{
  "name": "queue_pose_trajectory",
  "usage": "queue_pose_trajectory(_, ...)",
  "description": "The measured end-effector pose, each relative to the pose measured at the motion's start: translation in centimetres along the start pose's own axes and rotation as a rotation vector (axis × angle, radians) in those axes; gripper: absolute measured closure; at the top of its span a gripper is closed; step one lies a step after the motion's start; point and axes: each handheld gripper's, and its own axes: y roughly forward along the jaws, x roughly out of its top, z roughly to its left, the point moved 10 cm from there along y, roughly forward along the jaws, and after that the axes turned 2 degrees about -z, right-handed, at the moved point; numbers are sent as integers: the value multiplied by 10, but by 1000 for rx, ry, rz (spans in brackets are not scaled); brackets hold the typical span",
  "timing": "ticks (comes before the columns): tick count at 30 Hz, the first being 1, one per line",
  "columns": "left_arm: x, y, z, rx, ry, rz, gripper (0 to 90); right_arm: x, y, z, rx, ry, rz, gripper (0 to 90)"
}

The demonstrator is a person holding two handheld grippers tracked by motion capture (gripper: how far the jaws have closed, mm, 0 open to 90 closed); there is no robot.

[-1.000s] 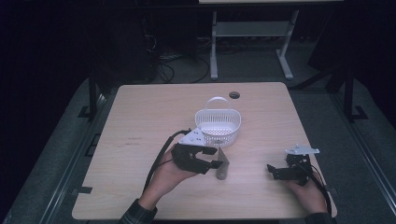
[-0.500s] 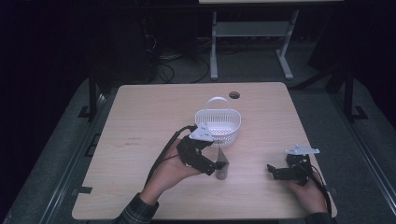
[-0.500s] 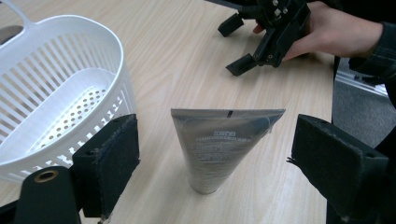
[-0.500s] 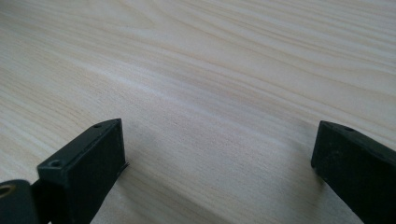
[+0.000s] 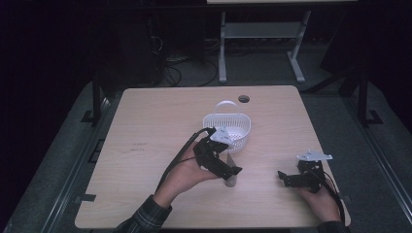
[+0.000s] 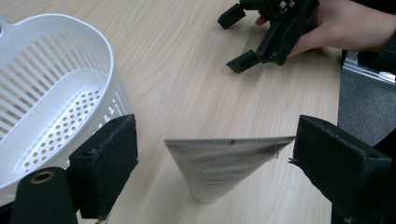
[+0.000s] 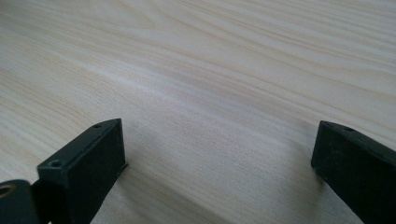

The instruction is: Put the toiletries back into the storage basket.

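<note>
1. Two grippers over a light wooden table (image 5: 145,126), one in each hand of a person.
2. Left gripper (image 6: 212,144) near the table's middle, fingers (image 6: 109,161) wide apart on either side of a silver tube (image 6: 219,165).
3. Tube standing on its narrow end on the table, flat crimped edge on top, between the two fingers; small gap to the one finger, the other corner close to the second finger, touching or not cannot tell.
4. White slotted basket (image 5: 227,128) just beside the left gripper (image 5: 224,169), on the far side of it; holes in its bottom, nothing seen inside in the left gripper view (image 6: 56,84).
5. Right gripper (image 5: 287,178) low over the table near the right edge, well apart from the tube (image 5: 230,175); grey plate on top.
6. Fingers (image 7: 88,158) of the right gripper (image 7: 219,163) spread wide, only bare wood between them.
7. Same gripper seen far off in the left gripper view (image 6: 236,39), also open.
</note>
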Motion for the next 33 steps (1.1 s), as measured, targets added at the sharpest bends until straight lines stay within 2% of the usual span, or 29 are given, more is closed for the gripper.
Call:
queue_pose_trajectory(3, 1, 5, -3, -7, 0, 7, 132, 0, 0, 0, 0, 0, 0, 23)
queue_pose_trajectory(6, -1, 8, -3, -7, 18, 29, 134, 0, 0, 0, 0, 0, 0, 23)
queue_pose_trajectory(7, 0, 10, -5, -8, 5, 23, 136, 0, 0, 0, 1, 1, 1, 23)
queue_pose_trajectory(14, -3, 14, -4, 6, 29, 50, 147, 0, 0, 0, 1, 1, 1, 23)
queue_pose_trajectory(23, -5, 12, -4, 4, 20, 48, 287, 0, 0, 0, 1, 1, 1, 23)
queue_pose_trajectory(33, -5, 11, -4, 1, 37, 58, 295, 0, 0, 0, 1, 1, 1, 23)
